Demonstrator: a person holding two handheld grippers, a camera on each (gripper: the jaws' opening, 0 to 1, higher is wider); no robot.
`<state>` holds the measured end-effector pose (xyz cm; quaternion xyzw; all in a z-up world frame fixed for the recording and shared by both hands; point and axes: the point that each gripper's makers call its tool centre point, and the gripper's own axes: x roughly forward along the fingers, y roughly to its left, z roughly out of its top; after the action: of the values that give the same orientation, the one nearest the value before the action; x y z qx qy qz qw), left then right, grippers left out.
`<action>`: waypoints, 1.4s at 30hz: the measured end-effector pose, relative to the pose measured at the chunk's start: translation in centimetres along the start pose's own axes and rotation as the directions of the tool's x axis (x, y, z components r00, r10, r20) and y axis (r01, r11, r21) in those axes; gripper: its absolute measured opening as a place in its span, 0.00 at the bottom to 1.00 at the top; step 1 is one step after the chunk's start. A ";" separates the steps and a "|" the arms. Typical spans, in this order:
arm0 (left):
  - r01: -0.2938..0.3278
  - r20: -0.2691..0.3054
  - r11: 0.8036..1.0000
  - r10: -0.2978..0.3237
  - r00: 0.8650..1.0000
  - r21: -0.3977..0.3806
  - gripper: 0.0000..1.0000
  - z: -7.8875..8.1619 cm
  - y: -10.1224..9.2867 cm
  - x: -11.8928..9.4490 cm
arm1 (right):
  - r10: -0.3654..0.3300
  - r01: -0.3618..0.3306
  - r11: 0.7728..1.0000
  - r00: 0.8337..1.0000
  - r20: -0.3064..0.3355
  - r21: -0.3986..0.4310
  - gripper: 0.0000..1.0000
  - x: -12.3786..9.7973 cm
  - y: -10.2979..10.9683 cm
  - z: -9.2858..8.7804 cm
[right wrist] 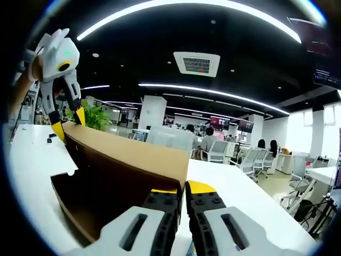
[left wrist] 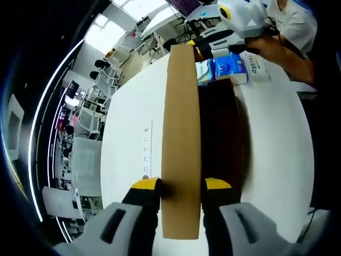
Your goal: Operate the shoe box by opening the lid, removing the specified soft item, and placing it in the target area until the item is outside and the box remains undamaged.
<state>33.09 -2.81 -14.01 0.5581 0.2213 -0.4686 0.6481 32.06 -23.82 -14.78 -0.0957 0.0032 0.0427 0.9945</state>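
Note:
A brown cardboard shoe box lid [left wrist: 181, 133] is raised on edge above the dark open box [left wrist: 224, 133] on a white table [left wrist: 128, 106]. My left gripper [left wrist: 181, 184] is shut on the lid's near end. My right gripper [left wrist: 196, 49], held by a hand, grips the far end. In the right gripper view, my right gripper [right wrist: 183, 188] is shut on the lid's edge [right wrist: 128, 154], and the left gripper [right wrist: 68, 124] pinches the opposite corner. The box's inside [right wrist: 106, 197] is dark, so its contents are hidden.
Blue and white packets [left wrist: 232, 66] lie on the table just past the box. A person in a white shirt [left wrist: 290, 24] stands behind them. Small printed marks [left wrist: 146, 149] sit left of the lid. Office chairs and desks [right wrist: 224, 152] fill the background.

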 end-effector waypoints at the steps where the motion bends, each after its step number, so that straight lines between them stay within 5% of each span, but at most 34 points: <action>1: -0.002 0.000 1.000 0.002 1.000 0.000 0.31 -0.1 -0.1 0.1 | 0.002 -0.002 1.000 1.000 0.000 0.005 0.02 0.0 0.0 0.0; 21: -0.032 0.035 0.999 0.032 0.999 -0.006 0.31 0.5 -0.8 0.4 | 0.027 -0.031 0.998 0.998 -0.054 -0.059 0.04 -0.8 -0.1 -0.9; 30: -0.044 0.042 0.999 0.044 0.998 -0.010 0.31 0.5 -0.9 0.4 | 0.034 -0.052 0.986 0.993 -0.114 -0.156 0.18 -2.3 -1.2 -1.2; 33: -0.044 0.041 0.999 0.045 0.998 -0.007 0.31 0.6 -1.0 0.4 | 0.054 -0.084 0.972 0.988 -0.142 -0.218 0.23 -3.0 -1.5 -1.0; 38: -0.049 0.040 0.999 0.050 0.998 -0.013 0.31 0.7 -1.0 0.3 | 0.120 -0.186 0.916 0.973 -0.198 -0.355 0.24 -4.8 -1.6 0.2; 42: -0.052 0.048 0.999 0.052 0.997 -0.012 0.31 0.7 -1.0 0.3 | 0.196 -0.309 0.826 0.942 -0.272 -0.472 0.28 -5.8 -0.9 1.1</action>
<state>32.18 -3.47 -14.59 0.5486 0.1936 -0.4636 0.6683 26.36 -24.93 -13.41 -0.3572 0.1103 0.1635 0.9130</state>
